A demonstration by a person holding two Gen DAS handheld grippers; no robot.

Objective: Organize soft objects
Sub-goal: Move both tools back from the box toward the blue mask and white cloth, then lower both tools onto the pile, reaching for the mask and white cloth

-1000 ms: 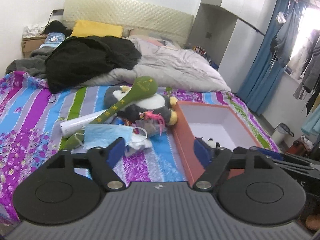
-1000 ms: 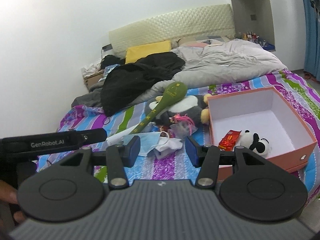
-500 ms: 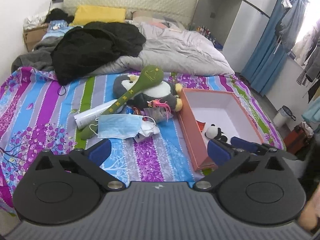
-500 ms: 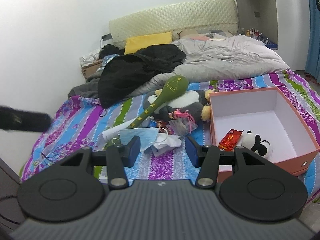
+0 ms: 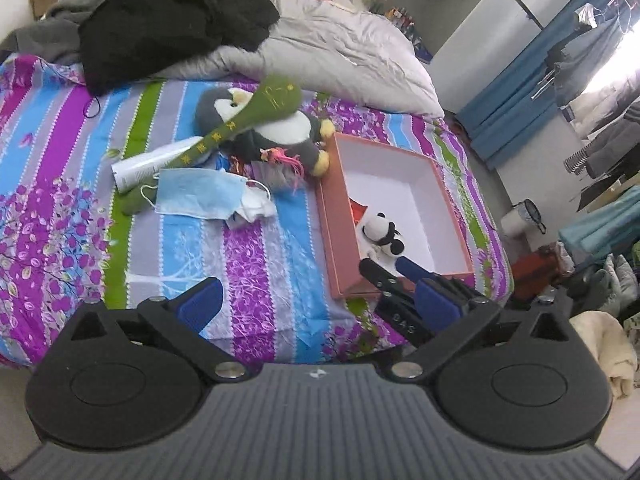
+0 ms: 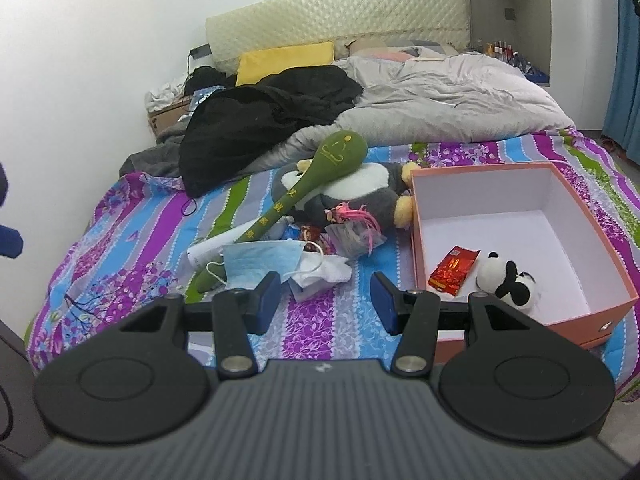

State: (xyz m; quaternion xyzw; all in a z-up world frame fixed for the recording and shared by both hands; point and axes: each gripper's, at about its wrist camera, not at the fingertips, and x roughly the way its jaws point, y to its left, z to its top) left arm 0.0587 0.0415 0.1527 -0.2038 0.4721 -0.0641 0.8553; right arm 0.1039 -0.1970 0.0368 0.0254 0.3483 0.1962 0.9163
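Now the left gripper (image 5: 318, 304) has risen and spread its jaws wide, empty, tilted down over the bed. Right gripper (image 6: 325, 304) hovers low, jaws apart, empty. Panda plush (image 6: 507, 280) already in the box (image 6: 576, 196); penguin plush (image 5: 280, 132) and face mask (image 5: 196, 196) lie beside it, next candidates.

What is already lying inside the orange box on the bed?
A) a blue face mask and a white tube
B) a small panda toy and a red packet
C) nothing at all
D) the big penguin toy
B: the small panda toy and the red packet lie on the white floor of the orange box, while the face mask and the penguin toy lie outside it on the bed.
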